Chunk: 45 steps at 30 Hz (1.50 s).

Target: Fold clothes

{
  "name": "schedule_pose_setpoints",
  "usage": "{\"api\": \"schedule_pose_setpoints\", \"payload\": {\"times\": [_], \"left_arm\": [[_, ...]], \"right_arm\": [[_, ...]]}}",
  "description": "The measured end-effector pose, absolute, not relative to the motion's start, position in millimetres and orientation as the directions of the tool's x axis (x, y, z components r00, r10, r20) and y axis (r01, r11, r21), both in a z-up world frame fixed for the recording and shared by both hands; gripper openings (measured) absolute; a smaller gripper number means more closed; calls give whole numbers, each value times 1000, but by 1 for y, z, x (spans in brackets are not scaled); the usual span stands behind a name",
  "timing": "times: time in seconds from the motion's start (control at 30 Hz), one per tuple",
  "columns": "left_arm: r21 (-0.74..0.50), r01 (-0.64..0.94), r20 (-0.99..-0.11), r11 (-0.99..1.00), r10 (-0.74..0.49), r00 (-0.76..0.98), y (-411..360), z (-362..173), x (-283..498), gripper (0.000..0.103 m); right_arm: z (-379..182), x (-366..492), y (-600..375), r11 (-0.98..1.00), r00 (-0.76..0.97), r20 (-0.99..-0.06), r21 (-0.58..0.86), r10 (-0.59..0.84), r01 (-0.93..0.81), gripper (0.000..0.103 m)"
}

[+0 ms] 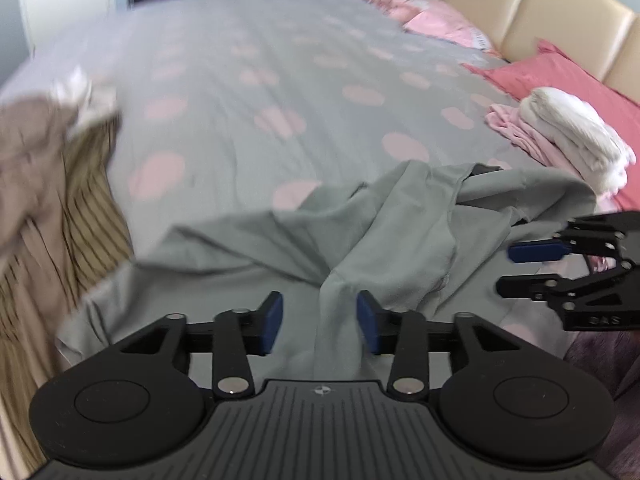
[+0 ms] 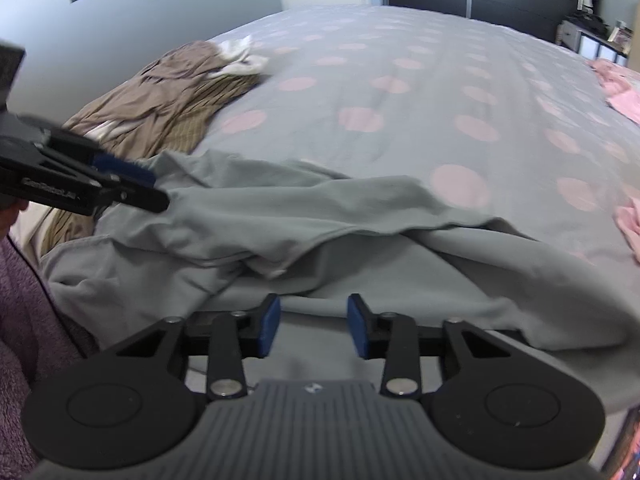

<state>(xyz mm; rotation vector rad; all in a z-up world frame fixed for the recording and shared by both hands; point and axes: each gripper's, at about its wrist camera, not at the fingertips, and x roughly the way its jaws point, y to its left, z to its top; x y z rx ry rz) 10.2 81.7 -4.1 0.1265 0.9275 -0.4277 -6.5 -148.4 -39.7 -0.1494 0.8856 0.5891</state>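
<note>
A crumpled grey garment (image 1: pixel 400 220) lies across the near part of the bed. In the left wrist view my left gripper (image 1: pixel 320 312) stands open, with a raised fold of the grey cloth running up between its blue pads (image 1: pixel 272 320), not pinched. My right gripper (image 1: pixel 508 270) shows at the right edge, over the garment's right end. In the right wrist view my right gripper (image 2: pixel 314 316) is open just short of the grey garment's (image 2: pixel 320 208) near edge, with nothing between its fingers. My left gripper (image 2: pixel 156 186) reaches in from the left at the garment's far left corner.
A grey bed cover (image 1: pixel 280 60) with pink dots spreads ahead. A brown striped clothes pile (image 1: pixel 48 180) lies at the left. Folded white and pink clothes (image 1: pixel 568 136) sit by a red pillow (image 1: pixel 560 76) under the beige headboard (image 1: pixel 520 8). Purple fleece (image 2: pixel 20 320) is at the near left.
</note>
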Motion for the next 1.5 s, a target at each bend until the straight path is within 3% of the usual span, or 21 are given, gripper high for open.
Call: {"api": "schedule_pose_setpoints", "payload": {"times": [0.17,0.4,0.53,0.6,0.63,0.7,0.83,0.93,1.17,1.37,1.5], "left_arm": [[55,566,-770,823,-326,549,58,3,-17,40],[248,687,-796,683,-261,546,23,-33,-39,40],[393,699,-776,598,-192,601,12,-52,-49,32],[434,698,-768,569,-172,617,9,-58,-51,29],[452,698,-764,555,-164,625,8,-61,-51,27],[487,688,-752,537,-143,644,7,-65,-51,19],[485,672,-737,560,-152,659,12,-58,-49,5],[449,672,-735,588,-184,652,16,-46,-50,3],[86,780,-853,620,-358,380,26,-15,-47,0],[100,734,-884,671,-278,375,26,-41,-35,0],[91,720,-886,688,-274,373,25,-45,-24,0]], "right_arm": [[-46,1,-139,824,466,-768,138,439,-549,32],[-57,14,-127,810,447,-764,164,465,-563,32],[-62,21,-117,792,437,-757,172,487,-585,32],[-63,23,-113,781,426,-756,176,497,-599,25],[-63,24,-112,776,422,-756,174,499,-606,13],[-60,22,-111,768,421,-760,156,495,-621,11],[-46,13,-117,748,438,-763,87,474,-658,7],[-35,5,-127,727,448,-760,46,470,-685,7],[-42,-7,-144,702,393,-814,26,428,-712,7],[-54,-19,-147,703,399,-840,-30,368,-711,8],[-54,-20,-155,722,392,-829,21,399,-691,9]]}}
